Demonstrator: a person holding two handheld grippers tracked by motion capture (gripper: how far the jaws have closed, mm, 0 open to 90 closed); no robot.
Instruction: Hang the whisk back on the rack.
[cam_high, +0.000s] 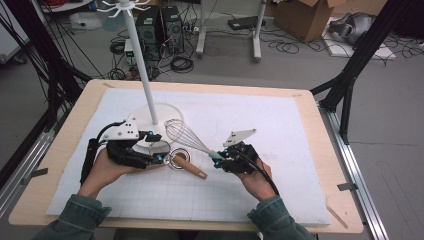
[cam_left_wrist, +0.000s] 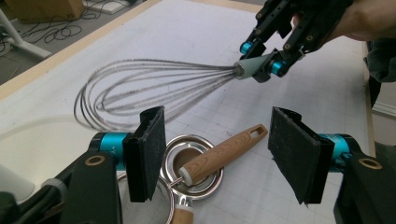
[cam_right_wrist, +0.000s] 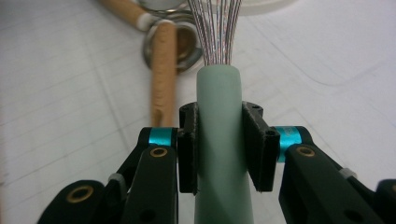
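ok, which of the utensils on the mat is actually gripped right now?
The whisk: the right tongs are shut on its pale green handle. The wooden-handled utensils lie loose below the open left tongs.

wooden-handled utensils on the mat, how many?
2. One wooden handle lies across a small metal cup, pointing toward the whisk. A second handle is by the left gripper, mostly cut off. More may be hidden under it.

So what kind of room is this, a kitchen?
Probably a lab or workshop, not a kitchen. Computer towers and loose cables sit on the floor, a cardboard box stands behind, and the whisk is handled on a padded table.
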